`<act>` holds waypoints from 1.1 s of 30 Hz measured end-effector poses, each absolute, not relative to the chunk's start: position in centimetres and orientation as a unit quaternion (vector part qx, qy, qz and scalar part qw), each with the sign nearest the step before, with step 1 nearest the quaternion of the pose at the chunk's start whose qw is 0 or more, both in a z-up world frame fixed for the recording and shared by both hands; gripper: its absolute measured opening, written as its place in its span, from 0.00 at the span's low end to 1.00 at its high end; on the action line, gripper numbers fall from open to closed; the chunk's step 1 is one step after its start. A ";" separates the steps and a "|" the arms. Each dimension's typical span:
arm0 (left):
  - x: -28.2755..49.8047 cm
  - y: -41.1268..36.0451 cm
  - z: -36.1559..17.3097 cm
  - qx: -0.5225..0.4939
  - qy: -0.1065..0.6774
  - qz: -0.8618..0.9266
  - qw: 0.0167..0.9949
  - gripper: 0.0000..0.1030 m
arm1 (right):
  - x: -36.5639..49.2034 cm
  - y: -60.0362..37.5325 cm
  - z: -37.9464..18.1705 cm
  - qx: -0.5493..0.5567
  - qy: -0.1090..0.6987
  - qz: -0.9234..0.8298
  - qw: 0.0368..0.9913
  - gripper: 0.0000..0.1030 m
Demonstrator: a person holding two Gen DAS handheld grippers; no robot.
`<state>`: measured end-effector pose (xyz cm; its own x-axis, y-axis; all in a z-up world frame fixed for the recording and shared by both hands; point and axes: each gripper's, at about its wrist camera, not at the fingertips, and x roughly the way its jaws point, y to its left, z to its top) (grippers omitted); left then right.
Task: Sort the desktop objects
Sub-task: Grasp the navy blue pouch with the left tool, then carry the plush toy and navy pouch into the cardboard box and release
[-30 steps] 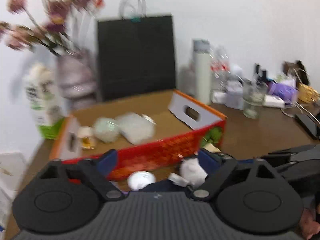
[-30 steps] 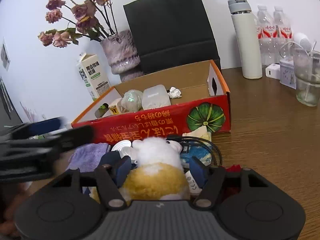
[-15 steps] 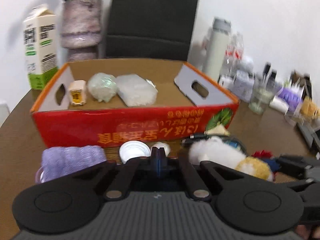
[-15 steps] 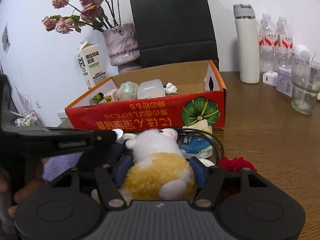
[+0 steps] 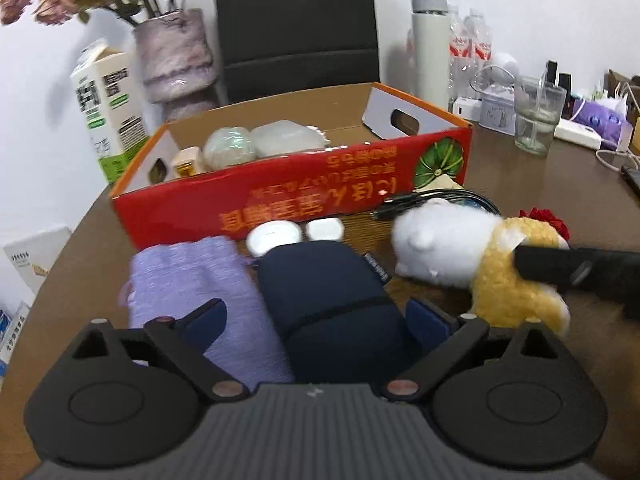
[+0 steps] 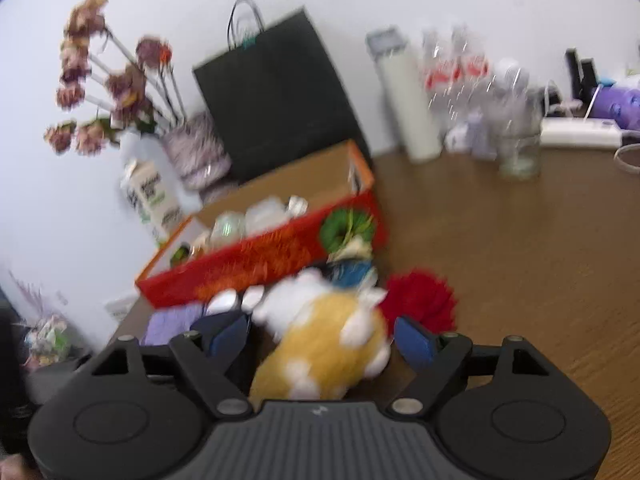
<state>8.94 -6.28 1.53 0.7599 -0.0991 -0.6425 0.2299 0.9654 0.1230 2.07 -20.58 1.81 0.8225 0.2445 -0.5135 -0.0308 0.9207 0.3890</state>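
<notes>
A: What stood at the left of the table?

B: A milk carton (image 5: 106, 116) and a mottled vase (image 5: 176, 56) of dried flowers stood at the back left, behind the box.

A: Describe the container and its contents.

B: The red cardboard box (image 5: 304, 196) lay open-topped at centre. Its left half held a small yellow-labelled item (image 5: 186, 162), a pale green wrapped ball (image 5: 230, 152) and a clear plastic packet (image 5: 290, 142). Its right half was bare cardboard.

A: What lay in front of the box?

B: A lilac pouch (image 5: 200, 284), a navy pouch (image 5: 332, 300), two small white cases (image 5: 274, 237), a black cable (image 5: 432, 200) and a white-and-yellow plush toy (image 5: 472, 256), then a red pompom (image 5: 546, 218).

A: State of the left gripper?

B: The left gripper (image 5: 316, 318) was opening, jaws wide. The navy pouch lay between the fingers, not clamped.

A: And the right gripper?

B: The right gripper (image 6: 322, 338) was opening. The plush toy lay between its fingers, with clear space at the right finger (image 6: 414, 342).

A: Further right?

B: A white flask (image 5: 430, 48), water bottles (image 5: 468, 54) and a drinking glass (image 5: 534, 118).
</notes>
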 end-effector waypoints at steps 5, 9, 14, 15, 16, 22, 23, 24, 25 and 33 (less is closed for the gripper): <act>6.9 -7.3 1.7 0.127 0.340 -0.094 0.927 0.70 | 4.6 -19.5 -1.0 0.176 0.317 0.060 0.930 0.69; 2.8 -5.9 1.9 0.104 0.356 -0.107 0.923 0.69 | 3.2 -19.3 -0.2 0.133 0.319 0.067 0.936 0.67; -1.7 -4.2 1.8 0.085 0.356 -0.105 0.925 0.75 | -1.2 -19.3 0.9 0.050 0.332 0.103 0.936 0.70; -1.6 -4.2 1.8 0.082 0.356 -0.106 0.925 0.75 | -1.9 -19.4 1.0 0.052 0.336 0.109 0.934 0.71; -1.3 -4.2 1.6 0.081 0.357 -0.103 0.925 0.75 | -2.3 -19.4 1.2 0.058 0.336 0.111 0.934 0.72; -0.1 -4.4 1.6 0.061 0.367 -0.088 0.924 0.62 | -1.5 -18.3 0.1 0.068 0.340 0.085 0.934 0.63; -0.6 -4.2 2.0 0.058 0.359 -0.088 0.927 0.62 | -1.9 -18.4 0.4 0.069 0.332 0.086 0.937 0.61; -0.9 -3.9 2.4 0.057 0.353 -0.089 0.930 0.62 | -2.3 -18.5 0.9 0.074 0.321 0.090 0.940 0.61; -1.1 -3.5 3.0 0.052 0.349 -0.089 0.931 0.62 | -2.7 -18.7 1.3 0.080 0.312 0.094 0.942 0.61; 4.4 0.8 10.8 -0.012 0.286 -0.091 0.954 0.62 | -0.3 -21.7 8.5 0.135 0.223 0.128 0.957 0.61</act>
<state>4.38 0.84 10.81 0.8204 -0.1803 -0.5426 0.1662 0.9832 -0.0754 -0.26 -21.69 8.46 0.8680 0.3050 -0.3919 -0.1845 0.9308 0.3156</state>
